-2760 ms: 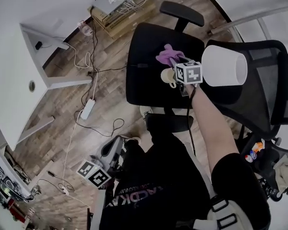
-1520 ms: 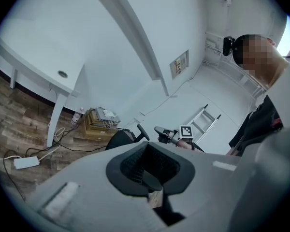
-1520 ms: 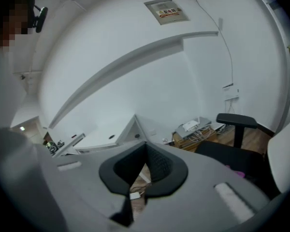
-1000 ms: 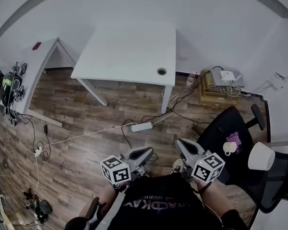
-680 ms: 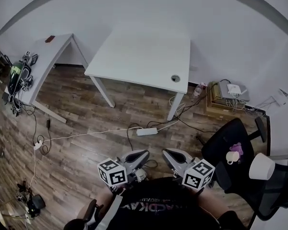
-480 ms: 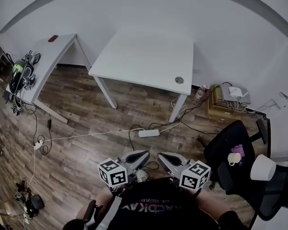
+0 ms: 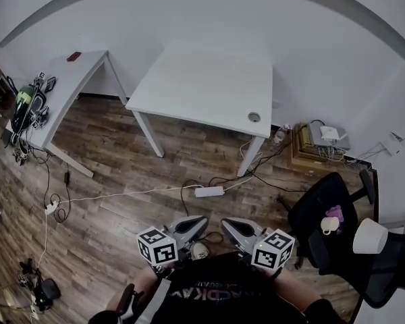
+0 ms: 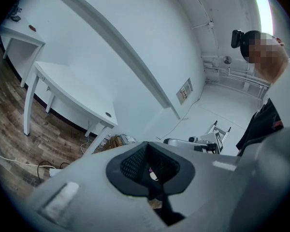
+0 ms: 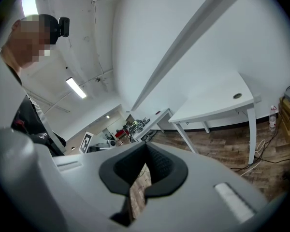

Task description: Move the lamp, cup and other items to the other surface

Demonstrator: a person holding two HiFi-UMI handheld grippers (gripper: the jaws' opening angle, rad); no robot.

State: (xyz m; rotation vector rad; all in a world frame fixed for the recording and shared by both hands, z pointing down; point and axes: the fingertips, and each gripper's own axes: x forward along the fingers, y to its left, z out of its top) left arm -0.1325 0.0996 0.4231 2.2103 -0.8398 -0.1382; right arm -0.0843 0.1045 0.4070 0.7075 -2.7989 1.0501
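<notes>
A white lamp (image 7: 370,236), a cream cup (image 7: 329,225) and a purple item (image 7: 335,213) rest on the black office chair (image 7: 309,211) at the far right of the head view. The white table (image 7: 202,86) stands ahead, bare on top. My left gripper (image 7: 202,219) and right gripper (image 7: 225,222) are held side by side close to my body, well away from both chair and table. Both are shut with nothing between the pads, as the left gripper (image 8: 147,146) and right gripper (image 9: 146,146) show in their own views.
A second white desk (image 7: 67,73) stands at the left with cluttered gear (image 7: 27,103) at its end. A power strip (image 7: 209,192) and cables lie on the wooden floor between me and the table. Boxes with a router (image 7: 320,144) sit by the wall at right.
The right gripper has left the chair's cup, and the view has swung from the chair to the white table. Both grippers have drawn together in front of my body, still shut.
</notes>
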